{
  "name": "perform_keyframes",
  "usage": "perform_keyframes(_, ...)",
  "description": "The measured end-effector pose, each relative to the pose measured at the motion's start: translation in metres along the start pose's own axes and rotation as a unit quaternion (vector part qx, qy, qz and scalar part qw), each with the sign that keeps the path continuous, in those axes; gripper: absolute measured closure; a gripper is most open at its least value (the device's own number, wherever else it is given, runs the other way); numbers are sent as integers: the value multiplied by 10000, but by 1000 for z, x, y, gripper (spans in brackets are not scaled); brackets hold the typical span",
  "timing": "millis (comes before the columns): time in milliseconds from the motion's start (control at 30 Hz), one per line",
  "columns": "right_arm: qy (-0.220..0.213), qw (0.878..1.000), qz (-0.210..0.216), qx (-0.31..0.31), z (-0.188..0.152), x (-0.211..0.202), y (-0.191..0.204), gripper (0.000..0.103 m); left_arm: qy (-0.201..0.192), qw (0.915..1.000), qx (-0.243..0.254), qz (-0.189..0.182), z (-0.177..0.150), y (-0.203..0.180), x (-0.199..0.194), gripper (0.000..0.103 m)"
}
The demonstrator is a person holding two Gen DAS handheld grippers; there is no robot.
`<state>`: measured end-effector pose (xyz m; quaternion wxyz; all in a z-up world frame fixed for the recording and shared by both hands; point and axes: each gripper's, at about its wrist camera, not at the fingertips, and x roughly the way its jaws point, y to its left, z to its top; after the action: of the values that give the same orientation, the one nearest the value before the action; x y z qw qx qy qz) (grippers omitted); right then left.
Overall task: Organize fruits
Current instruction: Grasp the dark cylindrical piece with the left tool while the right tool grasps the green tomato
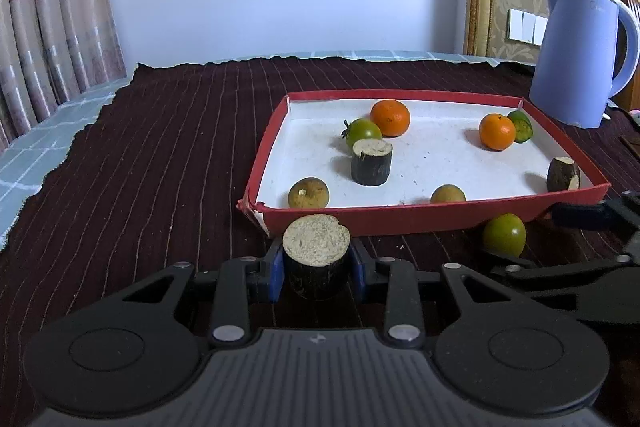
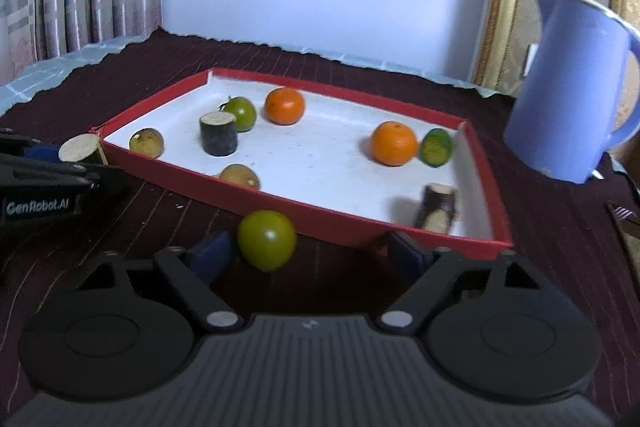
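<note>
Fruits lie in a flat red tray (image 1: 420, 219) with low walls and a white floor, and it sits on a dark striped cloth (image 1: 160, 147) over the worktop. From the left wrist view, the cloth is bare to the left of the tray, so there is lots of room there. A tall blue kettle (image 1: 576, 59) stands close behind the tray's far right corner. Inside the tray are two round orange fruits, two green ones, two brownish ones and two dark stubby chunks with pale cut tops. The left gripper (image 1: 318, 269) is squeezed tight on a third dark chunk (image 1: 316, 251), its blue pads pressing both sides, just in front of the tray's near wall. From the right wrist view, a smooth, shiny green fruit (image 2: 266, 239) sits on the cloth just outside the tray's near wall. The right gripper (image 2: 308, 253) is wide open. The green fruit is between its blue pads, up against the left pad, and the right pad is well apart from it. This view is a bit blurry.
</note>
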<state>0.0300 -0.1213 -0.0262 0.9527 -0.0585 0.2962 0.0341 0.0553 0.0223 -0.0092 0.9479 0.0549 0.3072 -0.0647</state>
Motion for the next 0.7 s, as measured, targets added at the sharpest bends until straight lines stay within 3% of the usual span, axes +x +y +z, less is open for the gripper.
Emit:
perform_keyframes(33,32,10000,29,34,0,2,1,21,-14,10000,15,2,-1,-1,-1,71)
perform_keyframes(133,116,9996,205,150,-1,6,-1,39,-30,10000,43,-13,-1,-4,-2,71)
perform_keyframes(167,106,9994,268,164,-1,5,-3,58,-21,10000,41,-18,-1,-4,-2,71)
perform_keyframes(233,109,9987,447,204,-1,1,-4,75,0,10000,37,-33,-1,-6,-2,71)
perform_keyframes(700,-280,9989,-53,376,0,-39,-33,75,-18,9998,190,-78,15,-38,-10,71)
